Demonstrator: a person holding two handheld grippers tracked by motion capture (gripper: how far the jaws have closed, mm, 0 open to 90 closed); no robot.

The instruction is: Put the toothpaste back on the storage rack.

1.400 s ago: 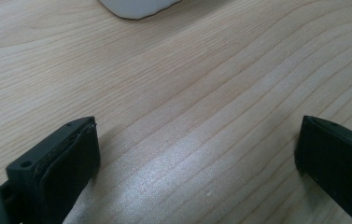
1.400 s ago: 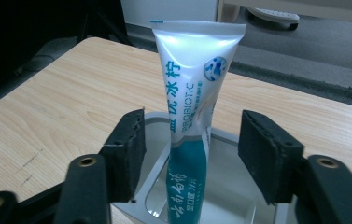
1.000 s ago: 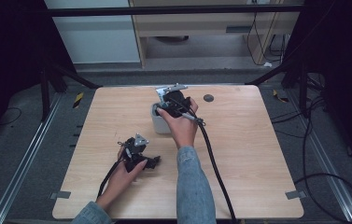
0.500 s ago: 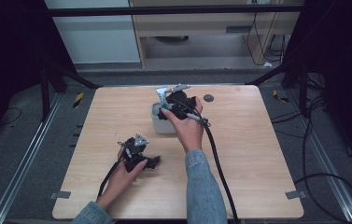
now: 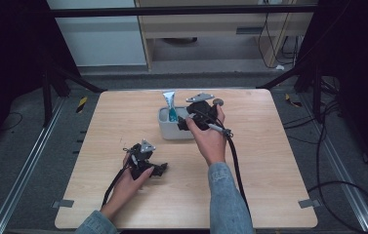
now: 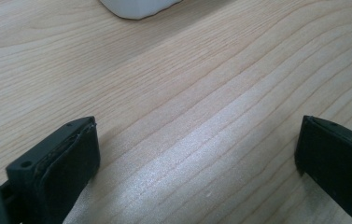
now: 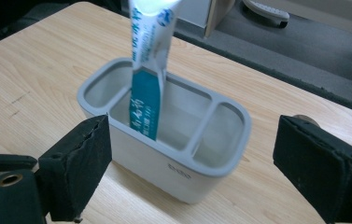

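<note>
A grey three-compartment holder [image 5: 174, 129] stands at the table's far middle. A white and teal toothpaste tube [image 5: 170, 104] stands upright in it, leaning on a divider. In the right gripper view the tube [image 7: 146, 88] drops into the middle compartment of the holder [image 7: 178, 168]. My right gripper [image 5: 185, 122] is open just right of the holder; in its own view the right gripper [image 7: 194, 144] has its jaws spread wide in front of the holder, holding nothing. My left gripper [image 5: 158, 169] rests open on the wood nearer the front, and the left gripper [image 6: 197, 154] has bare table between its jaws.
A small dark round disc [image 5: 217, 102] lies on the table behind the right hand. The holder's pale base [image 6: 136, 7] shows at the top of the left gripper view. Black cables trail from both grippers toward the front edge. The wooden table [image 5: 269, 161] has free room at right.
My right gripper has drawn back to the right from above the holder, and the tube now stands free in it. The left gripper has stayed put.
</note>
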